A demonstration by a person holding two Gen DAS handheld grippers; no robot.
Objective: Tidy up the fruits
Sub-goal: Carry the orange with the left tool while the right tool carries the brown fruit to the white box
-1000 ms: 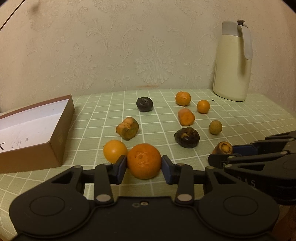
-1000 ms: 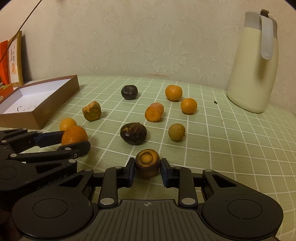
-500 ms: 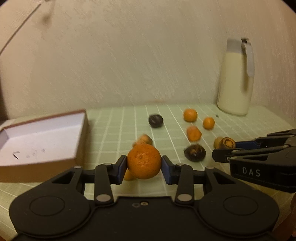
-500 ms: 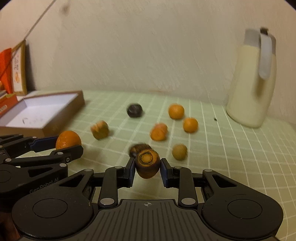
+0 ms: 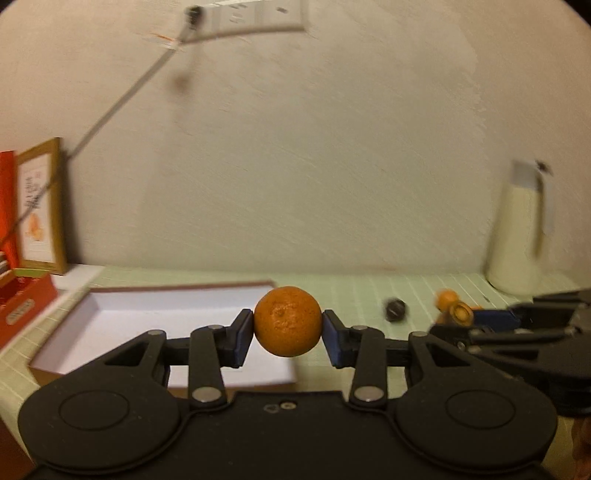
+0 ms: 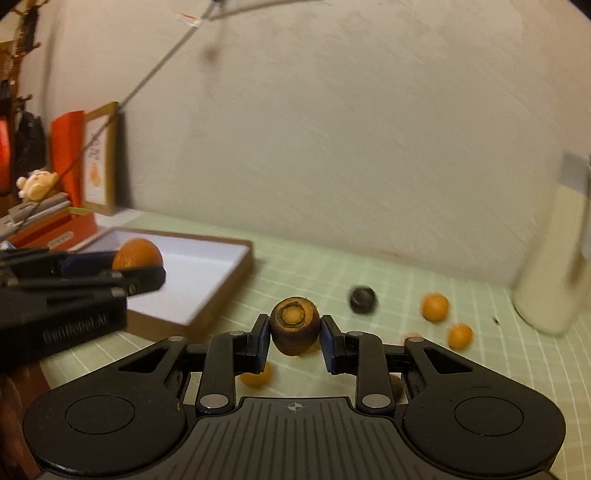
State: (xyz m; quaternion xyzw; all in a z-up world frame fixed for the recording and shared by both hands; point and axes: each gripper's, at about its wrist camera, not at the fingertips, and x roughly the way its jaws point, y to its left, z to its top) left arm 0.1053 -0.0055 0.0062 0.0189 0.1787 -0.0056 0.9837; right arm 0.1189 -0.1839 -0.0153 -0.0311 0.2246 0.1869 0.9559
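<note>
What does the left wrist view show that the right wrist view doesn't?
Only the left wrist view shows the wall socket plate up top.

Only the right wrist view shows the small plush toy on the stack at left, plus two loose oranges near the jug.

Both show the brown box, the orange in the left gripper, the carrot piece in the right gripper, the dark fruit and the cream jug.

A cream jug (image 6: pixel 554 273) stands far right of the tool; a framed picture (image 5: pixel 40 206) leans far left, on the green-checked tabletop (image 6: pixel 517 369).
</note>
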